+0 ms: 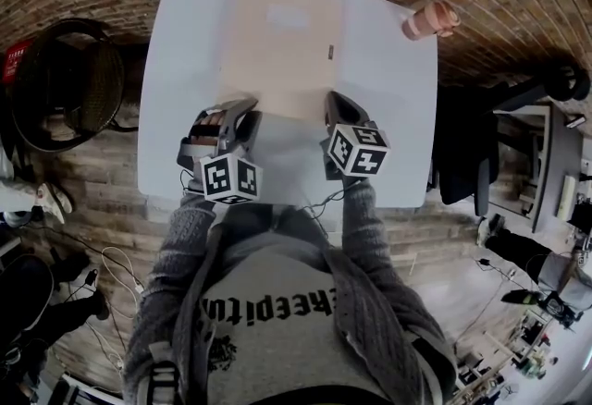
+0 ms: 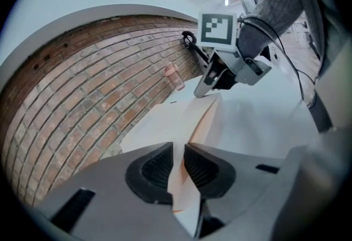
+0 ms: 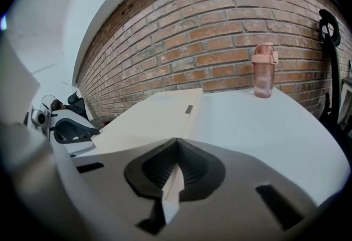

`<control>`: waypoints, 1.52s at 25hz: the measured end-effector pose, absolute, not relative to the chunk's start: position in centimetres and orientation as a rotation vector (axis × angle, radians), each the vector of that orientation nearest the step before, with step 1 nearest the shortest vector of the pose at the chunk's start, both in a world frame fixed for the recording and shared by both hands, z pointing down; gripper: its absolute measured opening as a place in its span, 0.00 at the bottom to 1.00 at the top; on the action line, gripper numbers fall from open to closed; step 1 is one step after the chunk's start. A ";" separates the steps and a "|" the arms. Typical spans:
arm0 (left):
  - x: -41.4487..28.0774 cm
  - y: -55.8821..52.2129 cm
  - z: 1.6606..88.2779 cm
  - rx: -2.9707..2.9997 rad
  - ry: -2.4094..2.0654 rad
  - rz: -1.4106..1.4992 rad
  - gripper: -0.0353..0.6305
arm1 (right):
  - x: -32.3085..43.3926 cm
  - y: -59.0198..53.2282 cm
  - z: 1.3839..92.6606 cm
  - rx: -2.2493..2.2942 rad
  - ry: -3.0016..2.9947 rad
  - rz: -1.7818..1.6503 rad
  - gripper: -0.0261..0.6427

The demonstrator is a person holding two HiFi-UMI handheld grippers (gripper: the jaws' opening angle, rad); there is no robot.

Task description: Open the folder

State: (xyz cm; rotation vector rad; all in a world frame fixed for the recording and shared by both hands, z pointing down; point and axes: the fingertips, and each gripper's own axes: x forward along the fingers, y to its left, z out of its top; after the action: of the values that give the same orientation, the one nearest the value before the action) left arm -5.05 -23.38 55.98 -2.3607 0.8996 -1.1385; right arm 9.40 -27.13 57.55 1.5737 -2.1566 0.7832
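Left gripper (image 2: 179, 165) is closest to me, clenched on the near edge of the folder (image 1: 282, 33), and the cover bows up a bit off the sheet under it. Right gripper (image 3: 176, 171) is just beside it, pinched tight on the same edge, further rt. Rest of the folder lies flat mid table (image 1: 388, 116). Far rt corner has a pink bottle (image 1: 430, 21), upright, well apart from the folder. Brick wall (image 3: 220, 31) behind.

Bright, even light; heavy fisheye bending, dark corners, blurred foreground.
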 end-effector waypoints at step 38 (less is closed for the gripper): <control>-24.2 -26.8 54.2 -2.619 2.550 -0.280 0.07 | 8.9 -27.4 57.7 1.541 -2.139 0.741 0.04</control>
State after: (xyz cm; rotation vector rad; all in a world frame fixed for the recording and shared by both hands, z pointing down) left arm -24.19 -26.80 54.21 -2.6191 2.5499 -0.2797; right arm 8.94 -27.39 57.71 1.5410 -2.1394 0.7407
